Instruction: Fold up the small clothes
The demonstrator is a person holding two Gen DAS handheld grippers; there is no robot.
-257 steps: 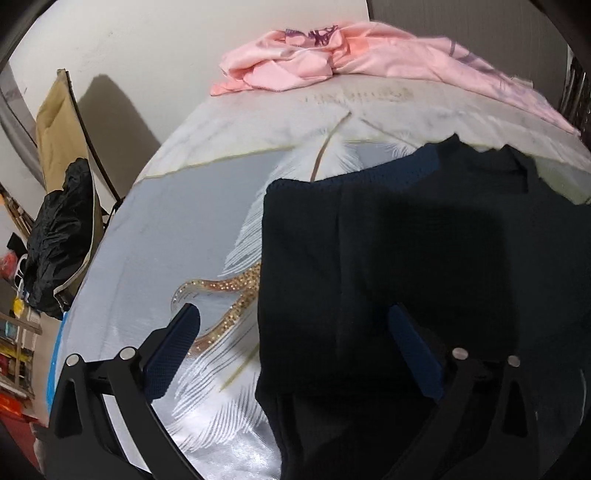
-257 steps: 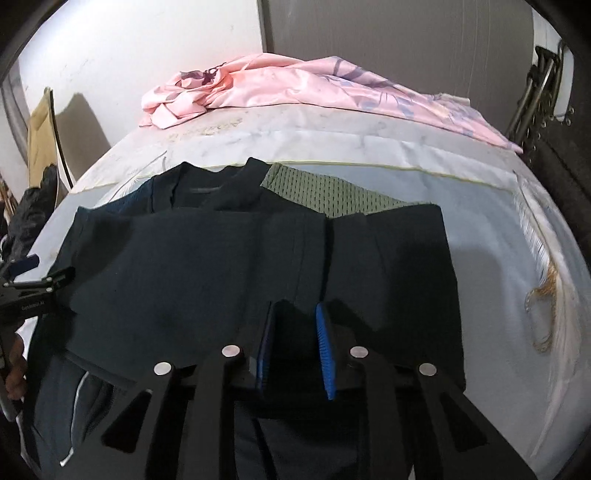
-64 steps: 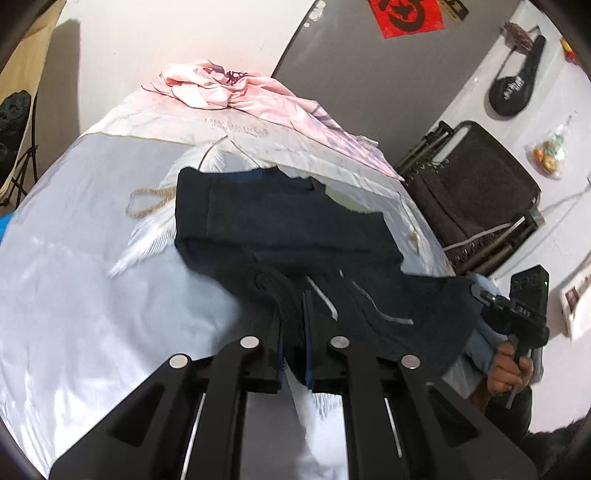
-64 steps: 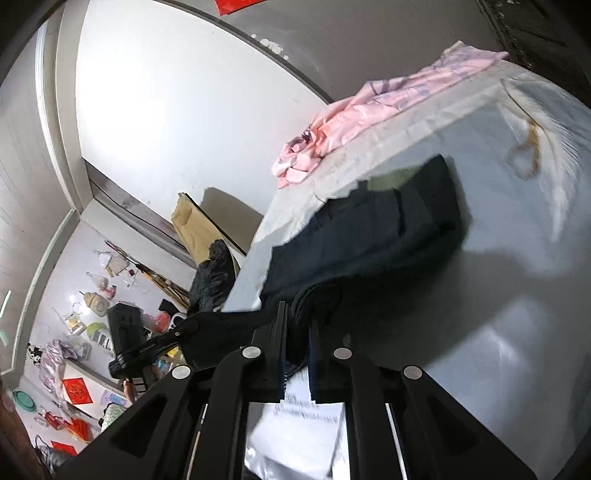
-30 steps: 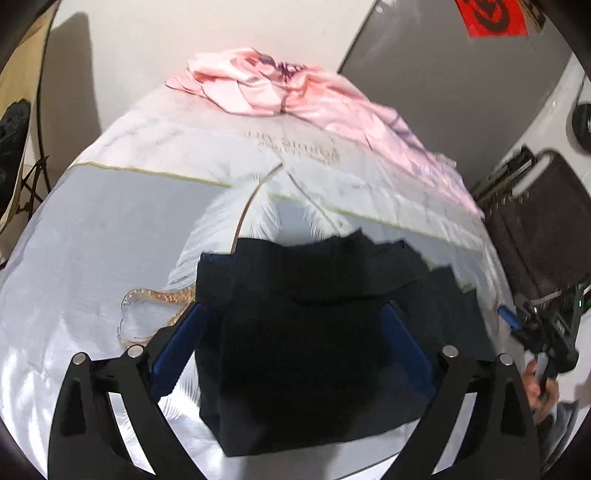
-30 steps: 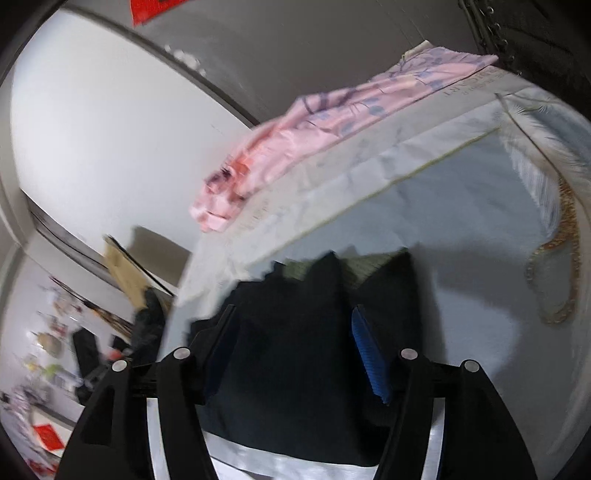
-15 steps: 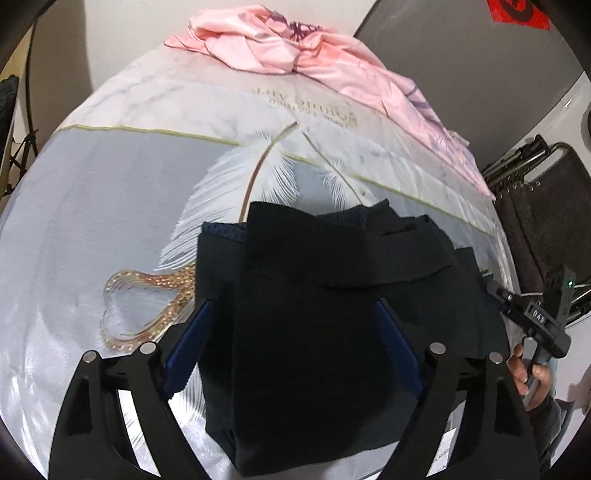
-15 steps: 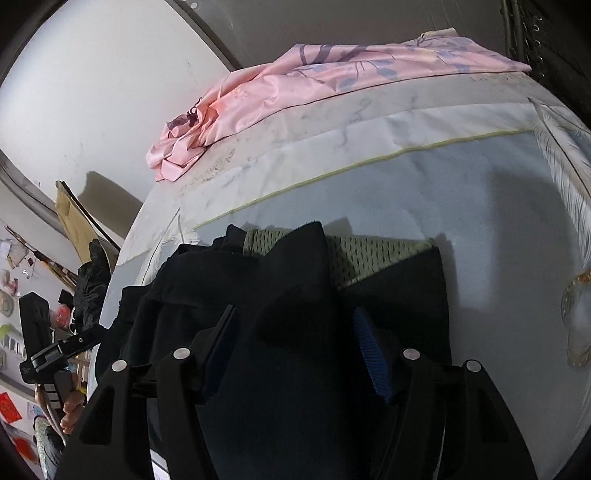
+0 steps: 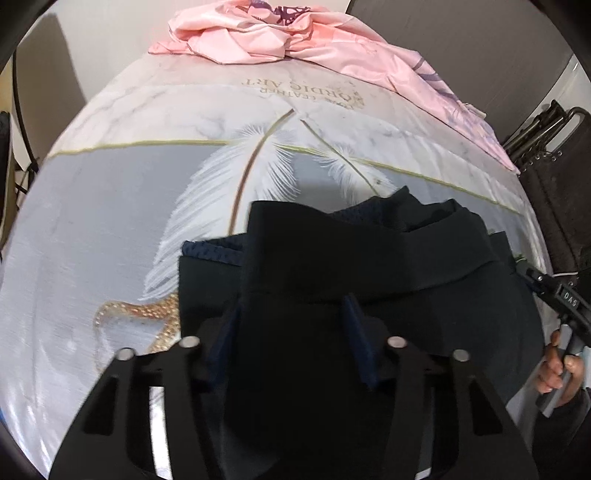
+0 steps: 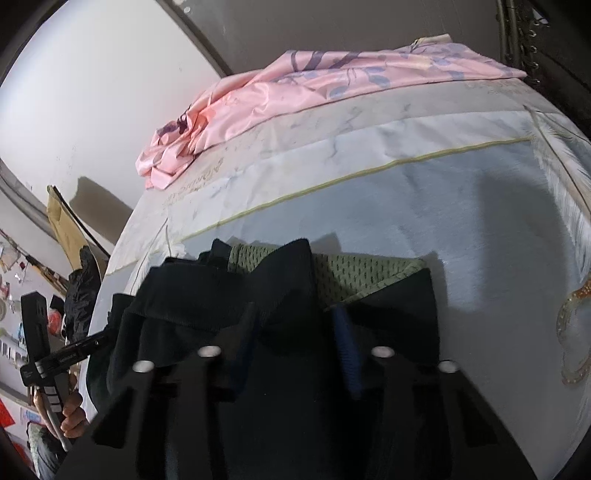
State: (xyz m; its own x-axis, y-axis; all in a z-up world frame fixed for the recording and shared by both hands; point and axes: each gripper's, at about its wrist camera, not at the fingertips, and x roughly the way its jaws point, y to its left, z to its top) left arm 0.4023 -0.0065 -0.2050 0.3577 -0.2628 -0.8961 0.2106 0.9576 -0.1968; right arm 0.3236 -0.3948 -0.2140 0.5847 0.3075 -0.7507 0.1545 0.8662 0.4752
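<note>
Hovering low over dark garment [image 9: 369,258] | left gripper [image 9: 291,332] fingers apart | right gripper [image 10: 295,332] fingers apart

Bed [image 9: 92,229] spreading under a satin cover, pale grey in the near part, marbled white toward the far end, a thin gold line dividing the two. White feather print [image 9: 236,177] and beaded gold heart [image 9: 155,314] showing on the grey, gold lettering [image 9: 295,90] on the marbled band. Dark folded garment [image 9: 369,258] lying directly on the grey part near the front edge, layers stacked, olive mesh fabric [image 10: 362,273] peeking out at its far side. Pink satin cloth [image 9: 280,35] lying crumpled along the far end, well apart from the dark garment.
</note>
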